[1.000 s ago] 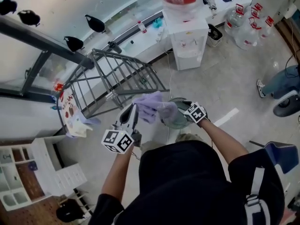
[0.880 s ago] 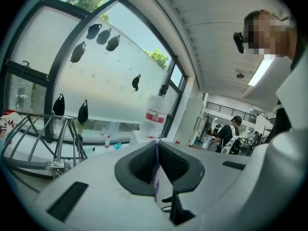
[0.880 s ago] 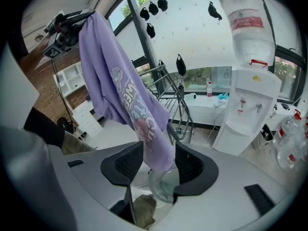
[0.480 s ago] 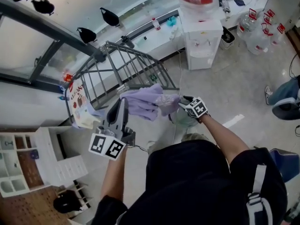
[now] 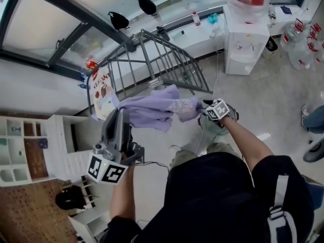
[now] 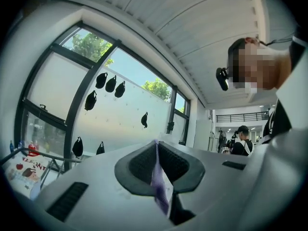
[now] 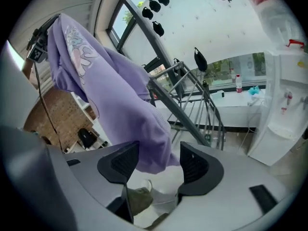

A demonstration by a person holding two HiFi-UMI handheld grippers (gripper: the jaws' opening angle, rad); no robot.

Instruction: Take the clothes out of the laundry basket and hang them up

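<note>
Two hand-held grippers carry one lavender sweatshirt (image 5: 152,110) in the air in front of a grey metal drying rack (image 5: 162,67).

Left gripper (image 5: 120,116): points about level, with its jaws pressed together on a thin fold of the sweatshirt. In the left gripper view the purple cloth runs as a narrow strip down the seam between the two pads.

Right gripper (image 5: 203,105): tilted downward, with its jaws spread wide, having just been opening. In the right gripper view the sweatshirt's lower edge hangs between the two pads, and neither pad presses on it.

The garment stretches from the left gripper, at its upper end, down and across to the right gripper. A pale printed figure shows on its front. The rack's bars stand just behind the cloth; whether they touch it cannot be told.

A white water dispenser (image 5: 245,39) with an upturned bottle stands on the floor beyond the rack, to the right. A white shelf unit (image 5: 20,151) stands at the left of the head view.
</note>
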